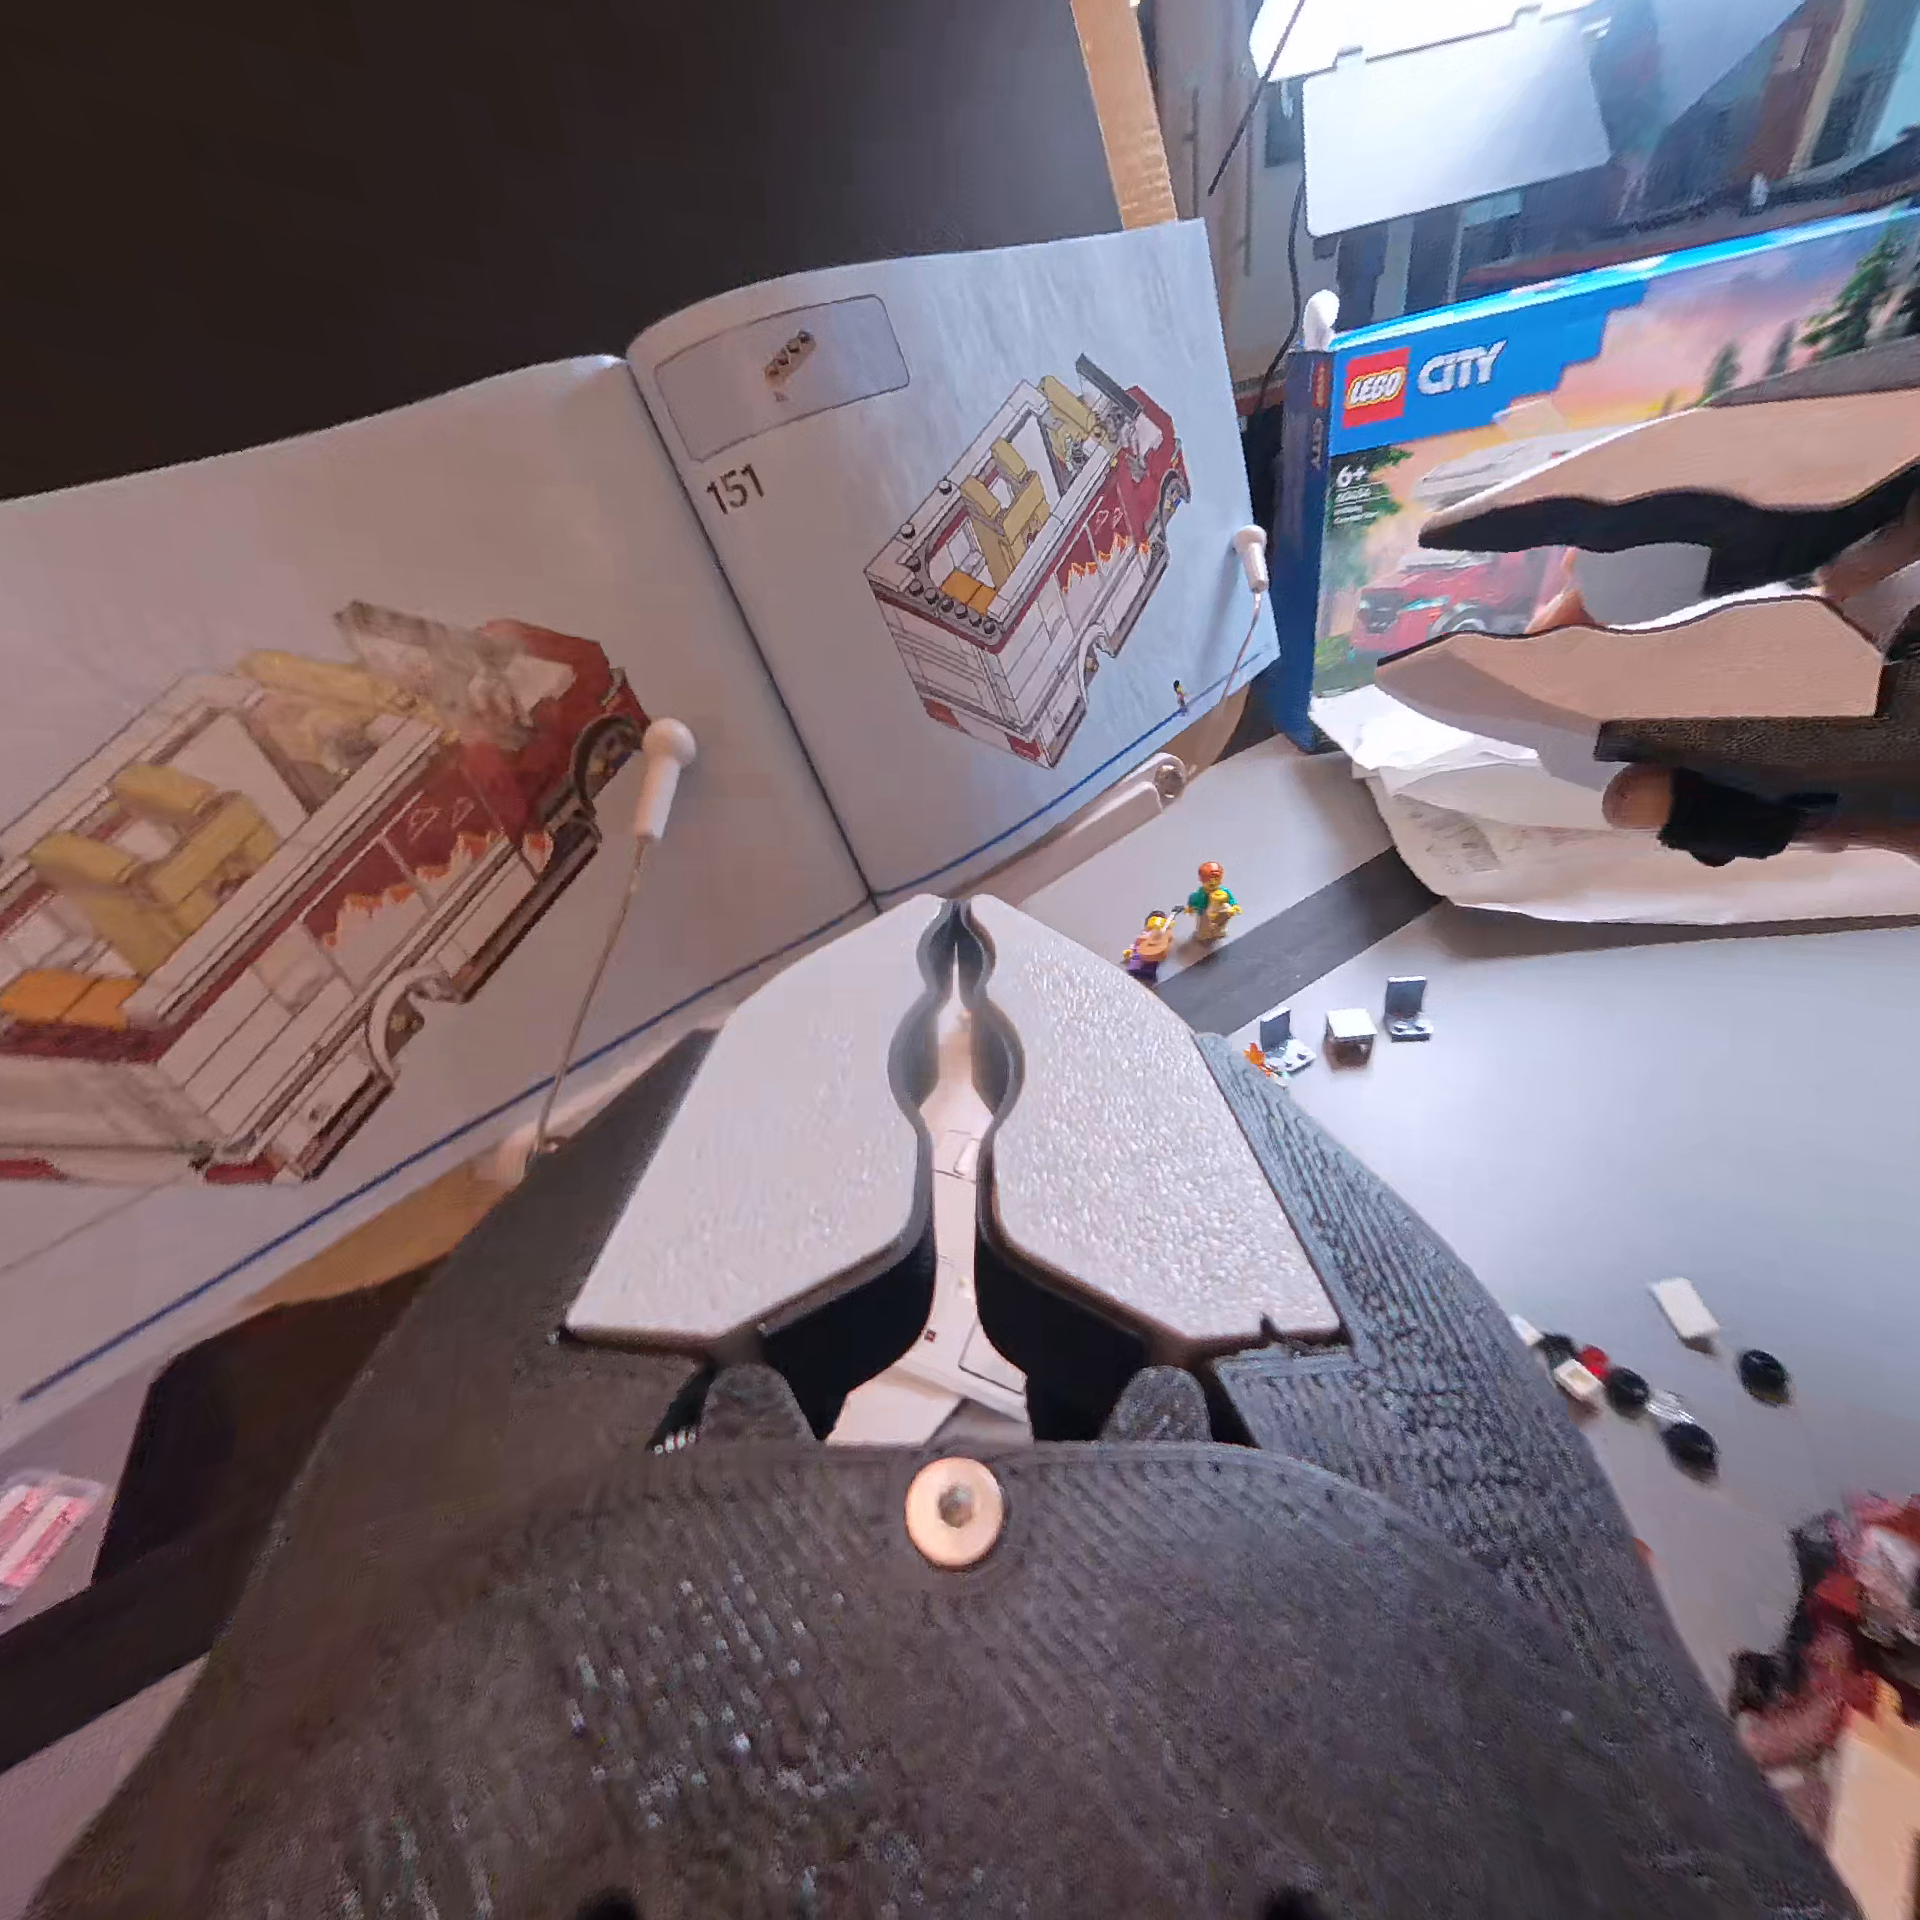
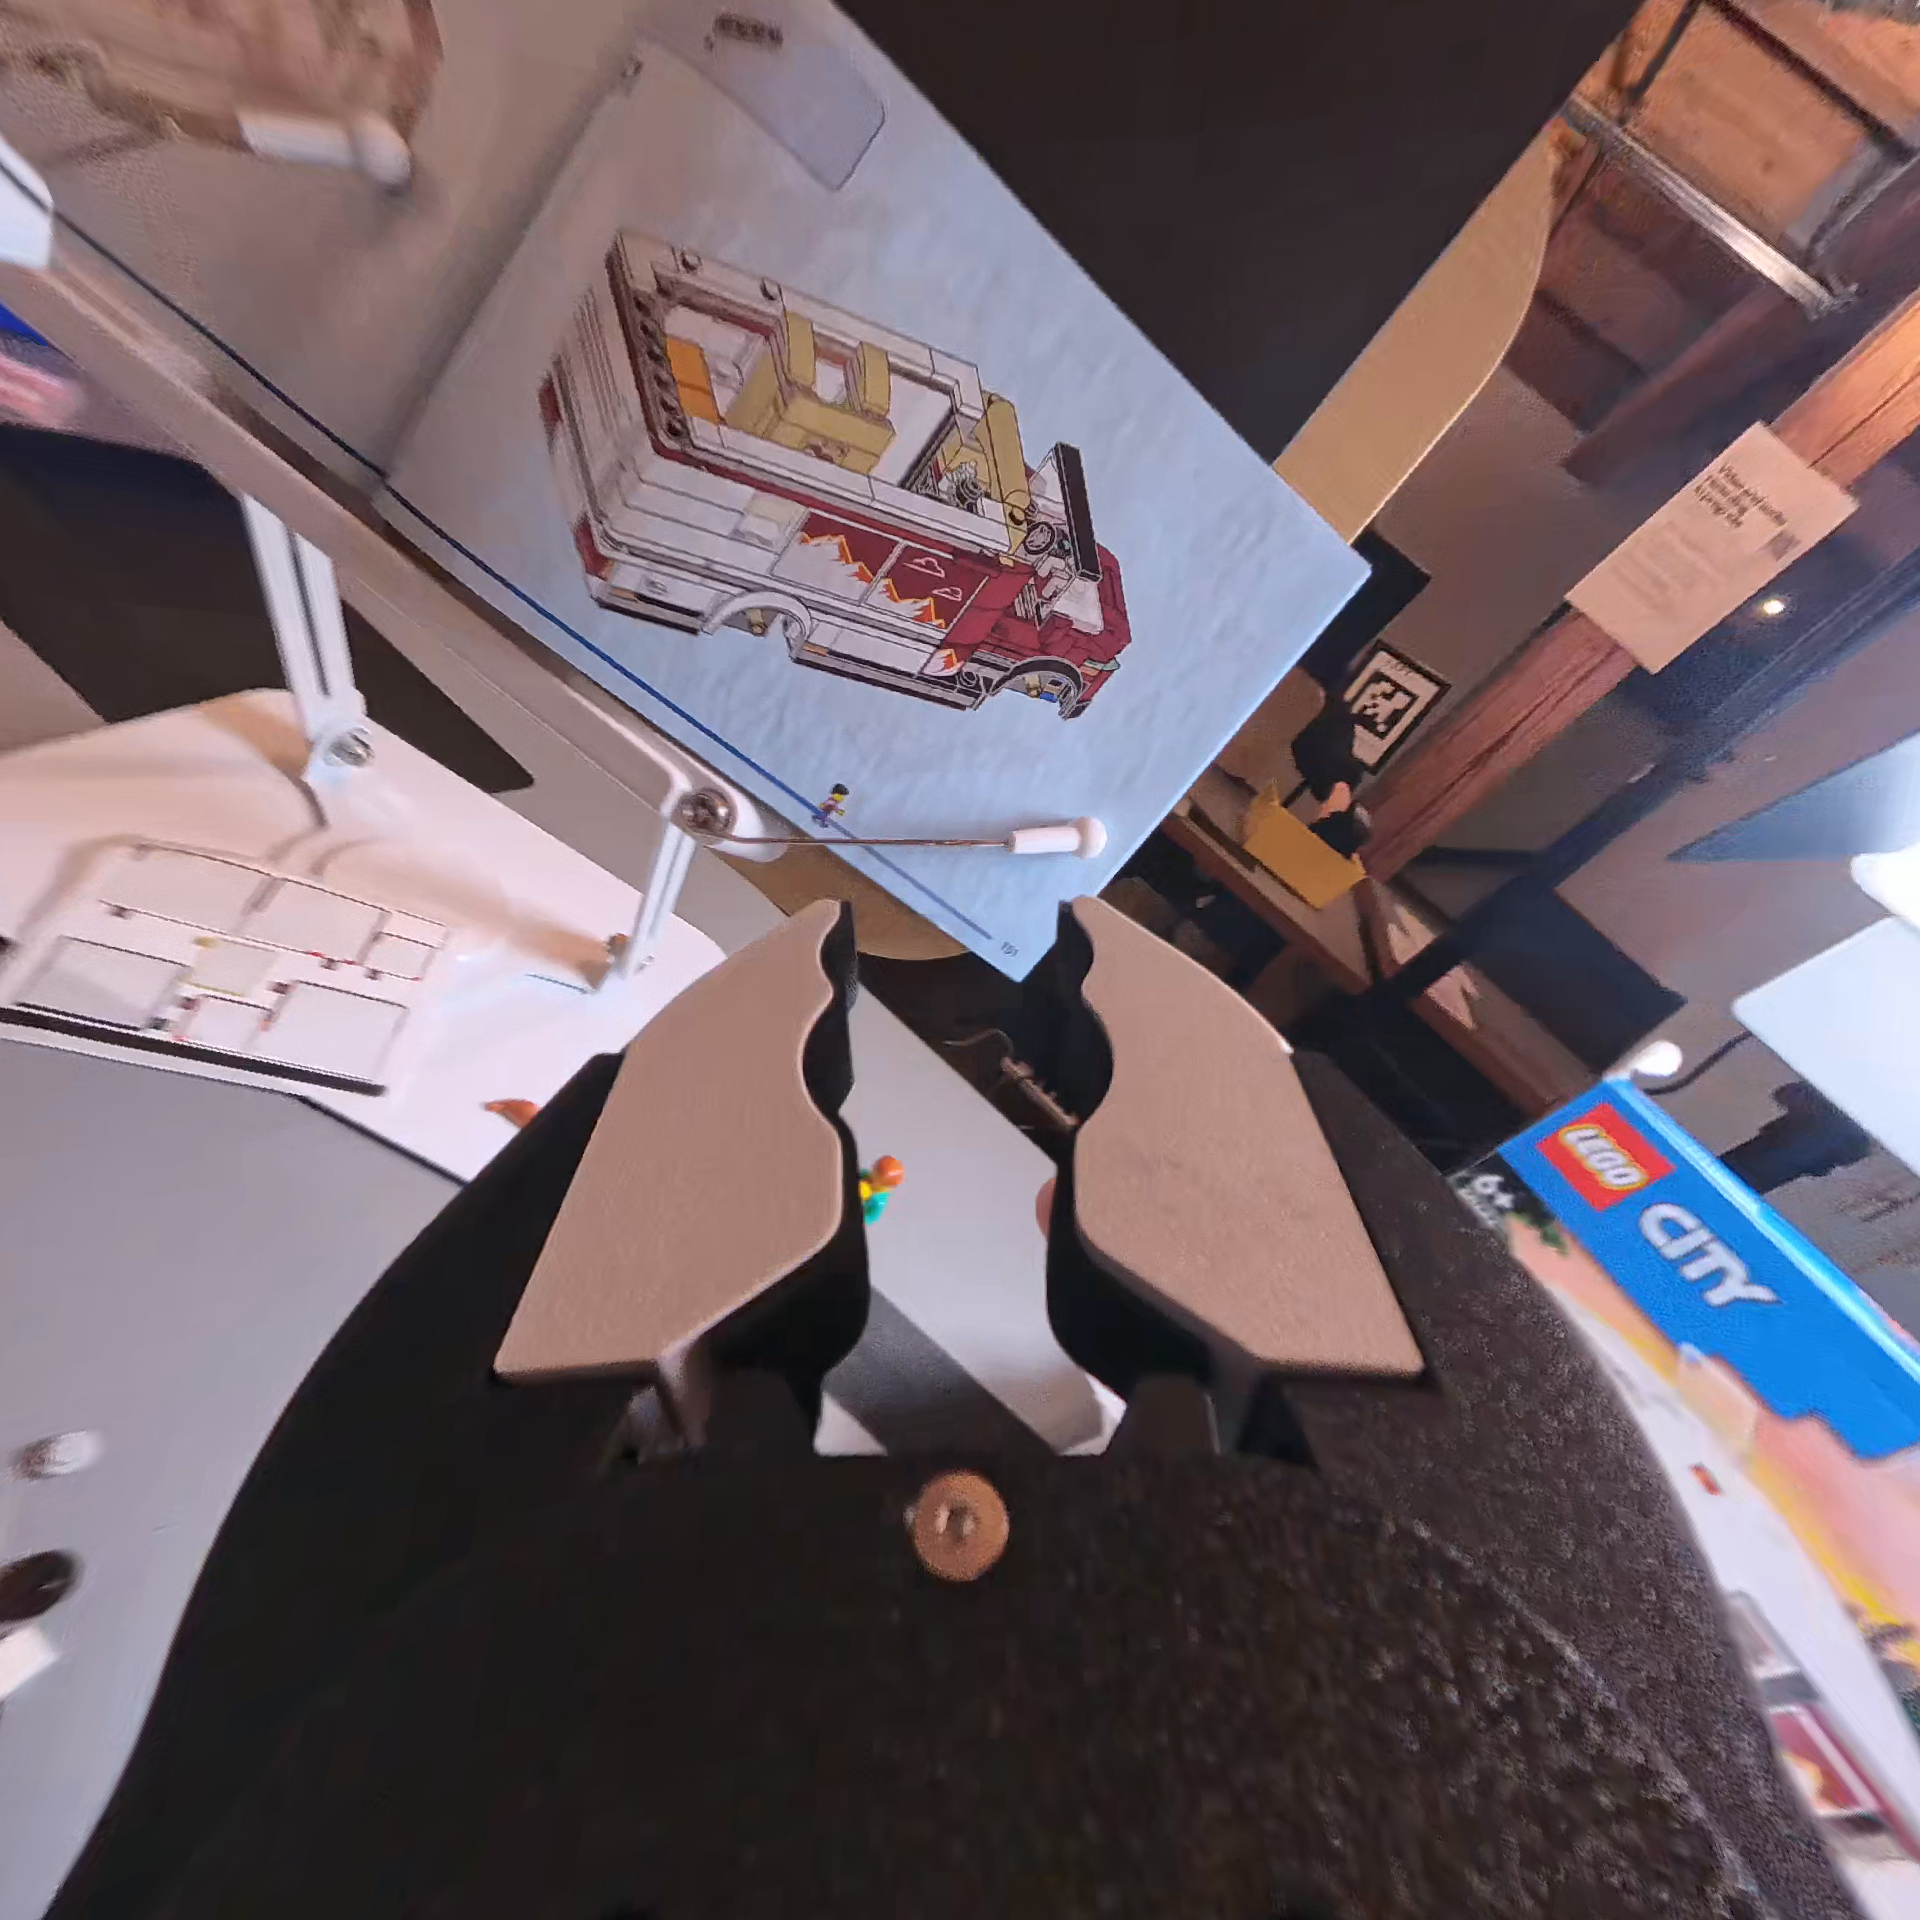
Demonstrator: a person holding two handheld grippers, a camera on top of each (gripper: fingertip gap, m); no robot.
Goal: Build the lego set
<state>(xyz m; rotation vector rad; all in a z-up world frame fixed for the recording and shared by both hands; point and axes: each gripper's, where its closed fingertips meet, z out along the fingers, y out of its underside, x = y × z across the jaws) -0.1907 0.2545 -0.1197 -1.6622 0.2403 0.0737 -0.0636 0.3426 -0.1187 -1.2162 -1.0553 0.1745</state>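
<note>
Each gripper has a black body of rough, ribbed printed plastic. The left gripper [image 1: 954,914] carries two pale grey fingers [image 1: 790,1143] with a grainy surface and wavy black inner edges. A round metal screw [image 1: 954,1510] sits in the middle of the body. The right gripper [image 2: 956,925] looks the same, with smooth grey fingers [image 2: 717,1153] and a brass-coloured screw [image 2: 958,1525]. A black fingerless glove [image 1: 1725,821] covers the hand under the right gripper.

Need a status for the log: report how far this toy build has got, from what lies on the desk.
Done: two minifigures stand assembled; the instruction booklet is propped open on its stand. In hand: nothing; the left tool is shut and bare, the right tool open by the page corner. Left: loose grey pieces and black round parts lie unattached on the desk.
</note>
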